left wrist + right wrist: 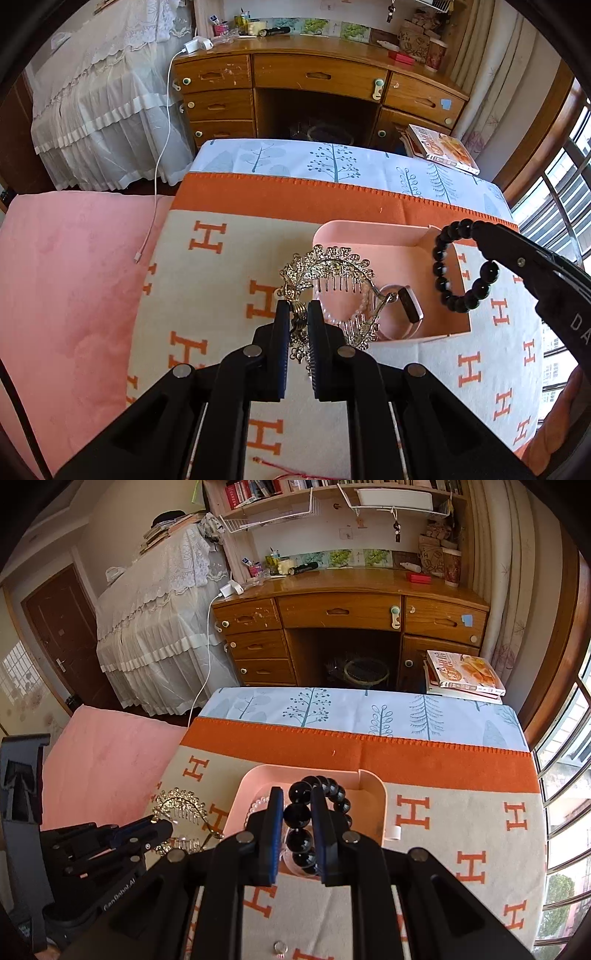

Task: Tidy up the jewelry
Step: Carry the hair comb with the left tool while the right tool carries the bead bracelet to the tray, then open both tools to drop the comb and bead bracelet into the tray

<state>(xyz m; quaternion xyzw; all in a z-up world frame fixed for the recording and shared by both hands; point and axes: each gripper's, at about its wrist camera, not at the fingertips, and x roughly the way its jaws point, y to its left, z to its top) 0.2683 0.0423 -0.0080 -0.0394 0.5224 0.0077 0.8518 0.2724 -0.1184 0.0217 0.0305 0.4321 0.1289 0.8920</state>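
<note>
Left wrist view: my left tool (298,317) pinches the hair comb (332,280), my right tool (297,834) the black bead bracelet (317,812), both just over the pink tray (373,230) ahead; I'd lower each before letting go.

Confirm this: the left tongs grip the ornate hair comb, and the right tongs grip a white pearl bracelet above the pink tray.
One thing is wrong: the right tongs grip a black bead bracelet, not a pearl one, as the right wrist view shows. The left tongs do grip the hair comb, above the pink tray.

A home bedroom: wooden desk (347,613) with drawers, bookshelf (280,494) above, lace-draped furniture (155,627), curtained window (561,760).
</note>
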